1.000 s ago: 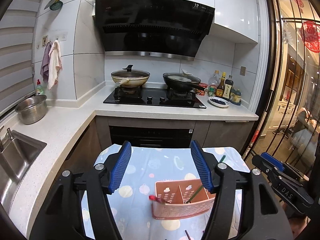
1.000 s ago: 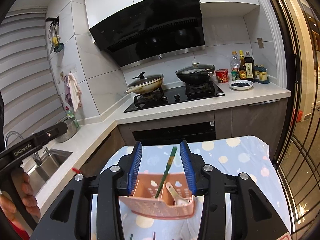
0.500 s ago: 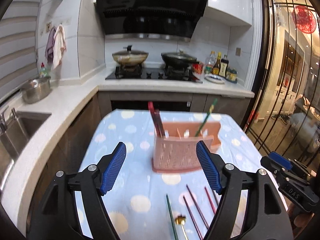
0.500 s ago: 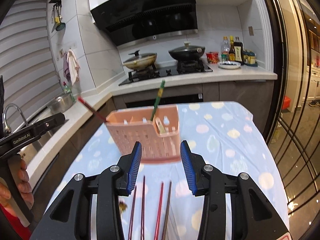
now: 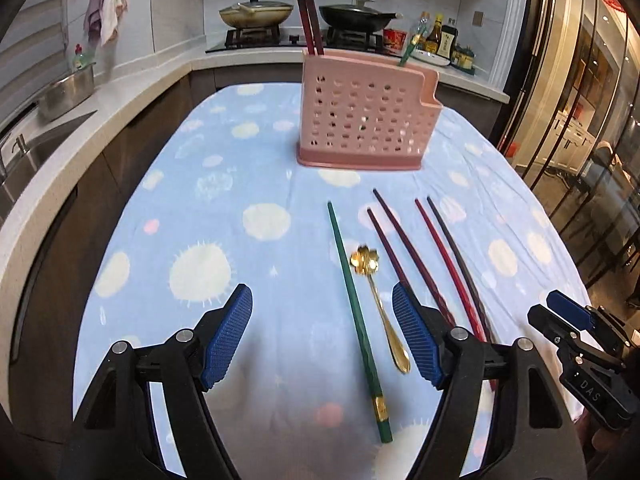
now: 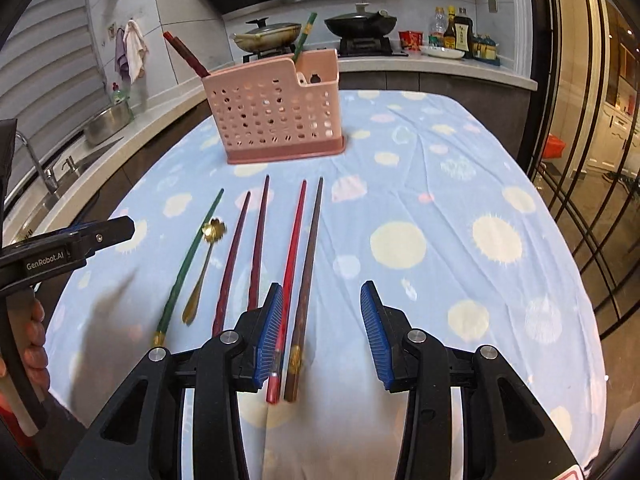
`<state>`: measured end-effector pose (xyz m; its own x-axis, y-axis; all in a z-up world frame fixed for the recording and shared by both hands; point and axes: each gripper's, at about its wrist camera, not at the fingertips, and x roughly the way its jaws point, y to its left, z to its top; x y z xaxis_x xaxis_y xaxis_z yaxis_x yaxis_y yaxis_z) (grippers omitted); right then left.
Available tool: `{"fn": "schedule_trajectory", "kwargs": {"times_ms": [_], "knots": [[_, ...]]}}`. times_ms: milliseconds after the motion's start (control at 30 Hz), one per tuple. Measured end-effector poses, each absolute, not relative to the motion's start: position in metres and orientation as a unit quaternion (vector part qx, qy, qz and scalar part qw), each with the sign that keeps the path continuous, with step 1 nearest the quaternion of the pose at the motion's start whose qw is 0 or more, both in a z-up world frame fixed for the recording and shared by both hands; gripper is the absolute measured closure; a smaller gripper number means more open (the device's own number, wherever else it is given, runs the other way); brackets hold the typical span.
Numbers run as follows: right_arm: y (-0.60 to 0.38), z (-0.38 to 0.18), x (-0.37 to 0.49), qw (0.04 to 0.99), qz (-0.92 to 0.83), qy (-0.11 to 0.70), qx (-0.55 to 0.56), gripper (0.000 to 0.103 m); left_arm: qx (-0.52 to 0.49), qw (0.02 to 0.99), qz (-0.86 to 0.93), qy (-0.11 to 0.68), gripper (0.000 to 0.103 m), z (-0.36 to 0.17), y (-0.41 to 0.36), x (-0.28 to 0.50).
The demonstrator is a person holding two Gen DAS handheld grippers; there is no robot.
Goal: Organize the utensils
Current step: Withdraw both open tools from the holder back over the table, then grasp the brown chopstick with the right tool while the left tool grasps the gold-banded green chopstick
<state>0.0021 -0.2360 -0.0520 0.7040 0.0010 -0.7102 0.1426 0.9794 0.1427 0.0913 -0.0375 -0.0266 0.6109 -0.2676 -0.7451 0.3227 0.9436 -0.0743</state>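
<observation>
Both my claws gape wide above loose utensils.
Left claw (image 5: pixel 322 336) and right claw (image 6: pixel 320 332) empty; slim chopsticks (image 6: pixel 294 256) on the wrinkled table cloth (image 6: pixel 440 200), perforated pink holder (image 6: pixel 276 108) beyond.

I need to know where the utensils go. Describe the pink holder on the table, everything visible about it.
The pink holder looks like plastic, its walls dotted with rows of holes above a darker solid base. It stands upright on the blue spotted tablecloth, and one end of its top rim steps down. Two red chopsticks lean out of one end, a green chopstick out of the other. Neither gripper touches it; the loose utensils lie short of its base.
</observation>
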Motion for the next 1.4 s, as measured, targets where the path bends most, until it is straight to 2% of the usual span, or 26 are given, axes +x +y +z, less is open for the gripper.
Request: {"fn": "schedule_trajectory", "kwargs": {"times_ms": [267,867,1400], "knots": [[-0.226,-0.082,-0.013,0.905,-0.033,0.411,0.101,0.063,0.049,0.876,-0.180,0.446,0.034,-0.067,-0.044,0.057],[-0.222,-0.092,-0.007,0.903,-0.032,0.417,0.099,0.066,0.056,0.868,-0.174,0.461,0.036,-0.087,-0.042,0.049],[-0.220,-0.098,-0.006,0.906,-0.049,0.416,0.057,0.073,0.082,0.876,-0.162,0.446,0.053,-0.090,-0.042,0.045]]}}
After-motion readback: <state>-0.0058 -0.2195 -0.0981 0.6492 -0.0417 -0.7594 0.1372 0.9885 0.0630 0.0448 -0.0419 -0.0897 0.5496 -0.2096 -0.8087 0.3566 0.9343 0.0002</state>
